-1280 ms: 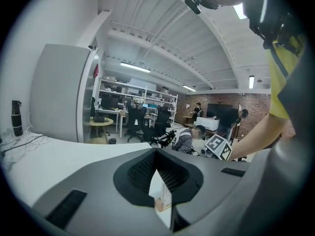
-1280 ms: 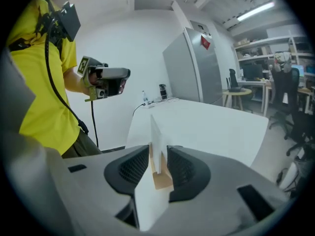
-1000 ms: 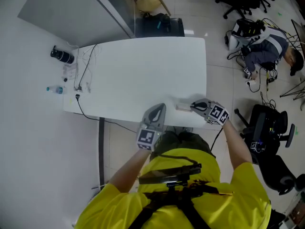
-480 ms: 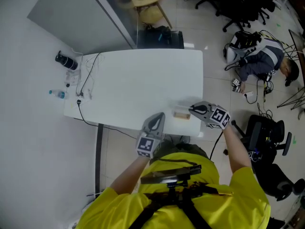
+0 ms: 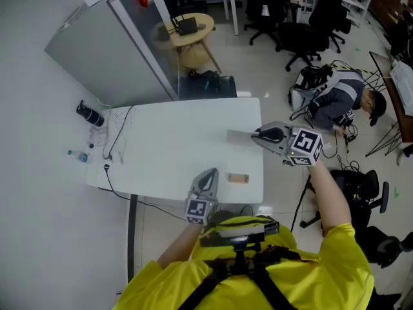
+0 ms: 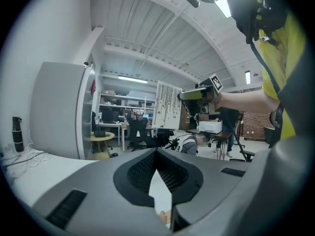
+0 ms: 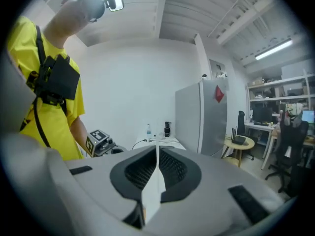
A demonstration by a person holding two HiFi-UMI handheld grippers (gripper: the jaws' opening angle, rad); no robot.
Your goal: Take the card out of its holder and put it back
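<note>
A small tan card holder stands on the white table near its front right edge. My right gripper hangs above the table's right side, shut on a white card that sticks out to the left. In the right gripper view the card shows edge-on, pinched between the jaws of that gripper. My left gripper sits at the table's front edge, just left of the holder, shut with nothing in it. In the left gripper view a sliver of the holder shows below the jaws.
A black bottle, a water bottle and cables lie at the table's left end. A grey cabinet stands behind. A person crouches on the floor to the right, among office chairs.
My right gripper has lifted the card up and away from the holder, which stays on the table. The left gripper has barely moved. The head view has risen.
</note>
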